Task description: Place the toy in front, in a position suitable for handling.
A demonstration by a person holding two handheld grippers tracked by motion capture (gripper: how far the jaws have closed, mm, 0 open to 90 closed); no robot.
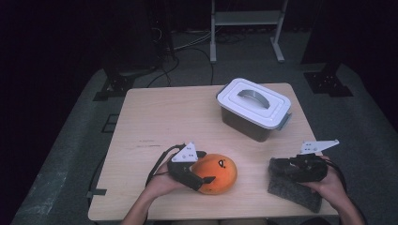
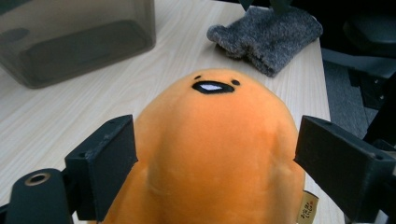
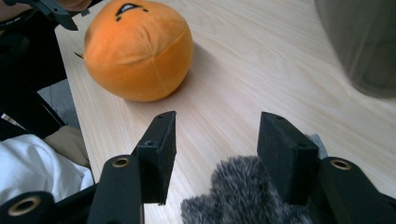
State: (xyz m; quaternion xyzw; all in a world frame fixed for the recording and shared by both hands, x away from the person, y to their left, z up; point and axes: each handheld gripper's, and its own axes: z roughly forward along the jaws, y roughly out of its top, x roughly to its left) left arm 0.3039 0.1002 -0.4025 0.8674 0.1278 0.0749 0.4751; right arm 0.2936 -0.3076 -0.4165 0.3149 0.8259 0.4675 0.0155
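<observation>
- High view showed a table (image 1: 155,117) in the middle of the frame, with a person's forearms coming up from the bottom edge.
- At lower centre lay an orange plush (image 1: 220,172), its little black-and-white face turned up.
- The left gripper (image 1: 202,182) sat against the plush's left side, in the person's left hand (image 1: 162,183).
- Left gripper view had the plush (image 2: 215,149) swelling up through the lower middle of the frame, between the two black jaws. The jaws stood wide, one at lower left and one at lower right; the left one seemed to brush the plush, the right stood just clear. They were not squeezing it, so the tongs were released.
- At lower right of the high view the right gripper (image 1: 274,165) lay over a grey cloth (image 1: 293,191), held by the right hand (image 1: 331,185).
- Right gripper view showed the cloth (image 3: 243,196) at bottom centre, bunched between the jaws. The jaws were parted with bare table between them; I took them as released too, not clenched on the fur.
- The plush (image 3: 137,51) appeared at upper left of that view, well apart from the cloth.
- A box (image 1: 256,110) with a white lid and grey handle stood right of centre in the upper half of the high view, near the table's far edge.
</observation>
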